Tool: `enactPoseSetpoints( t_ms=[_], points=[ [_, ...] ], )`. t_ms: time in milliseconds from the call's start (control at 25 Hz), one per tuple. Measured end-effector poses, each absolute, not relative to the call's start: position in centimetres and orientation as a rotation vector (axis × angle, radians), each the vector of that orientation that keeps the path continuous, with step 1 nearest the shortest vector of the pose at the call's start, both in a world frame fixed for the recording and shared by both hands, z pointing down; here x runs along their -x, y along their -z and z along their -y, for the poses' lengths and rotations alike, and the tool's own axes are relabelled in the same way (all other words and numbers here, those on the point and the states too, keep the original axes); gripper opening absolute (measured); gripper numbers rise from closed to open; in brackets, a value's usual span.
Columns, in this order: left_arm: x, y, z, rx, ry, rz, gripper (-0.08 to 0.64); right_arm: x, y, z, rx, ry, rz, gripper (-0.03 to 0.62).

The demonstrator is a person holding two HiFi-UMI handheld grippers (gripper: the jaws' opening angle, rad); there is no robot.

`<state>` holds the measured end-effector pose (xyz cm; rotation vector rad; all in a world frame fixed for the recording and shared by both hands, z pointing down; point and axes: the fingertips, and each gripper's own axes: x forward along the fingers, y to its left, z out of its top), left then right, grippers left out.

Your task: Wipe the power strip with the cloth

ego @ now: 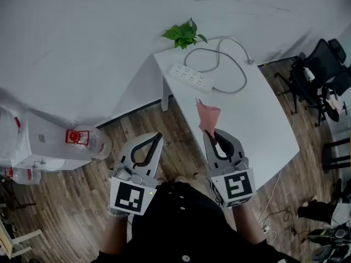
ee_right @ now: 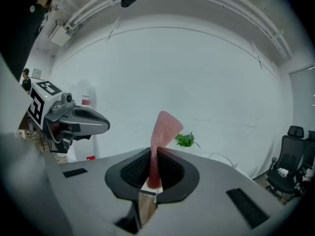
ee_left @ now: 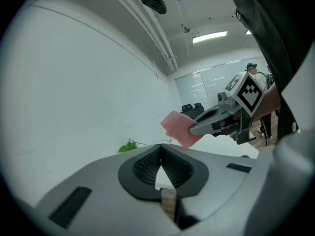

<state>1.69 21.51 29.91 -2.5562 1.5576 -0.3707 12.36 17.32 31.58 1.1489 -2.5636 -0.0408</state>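
Wiping not yet begun, in our judgement: the cloth (ego: 208,118) is in hand but nowhere near the power strip (ego: 190,78). The right gripper (ego: 210,136) is clenched on the lower end of the cloth. In the right gripper view the pink fabric is pinched between the two ribbed pads and stands up above them as a loose folded flap. The left gripper (ego: 158,136) has its jaws pressed together with nothing between them. It hangs over the wooden floor (ego: 71,190), left of the table (ego: 258,119) and beside the right gripper. The power strip lies flat on the far left part of the white table, set at an angle, its left end close to the table's far left corner. It is well apart from both grippers. It is a long white bar with socket openings along its top. Its grey cable (ego: 230,64) leaves the right end, loops across the tabletop and runs off at the far edge. A small green plant (ego: 184,34) sits just beyond that far edge. At this resolution we cannot tell whether the strip carries dust or marks, so no cleaned area can be recorded. What is left is all of the work: carry the cloth forward and to the far left, bring it down onto the strip, and pass along its length.
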Motion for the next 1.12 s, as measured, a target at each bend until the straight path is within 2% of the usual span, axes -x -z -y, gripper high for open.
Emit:
enactPoseSetpoints(
  t_ms=[1120],
  points=[
    [0.2, -30.1, -23.6, 2.57, 0.359, -1.582, 0.014, -11.5, -31.6, -19.1, -1.184, 0.02, 2.547, 0.049]
  ],
)
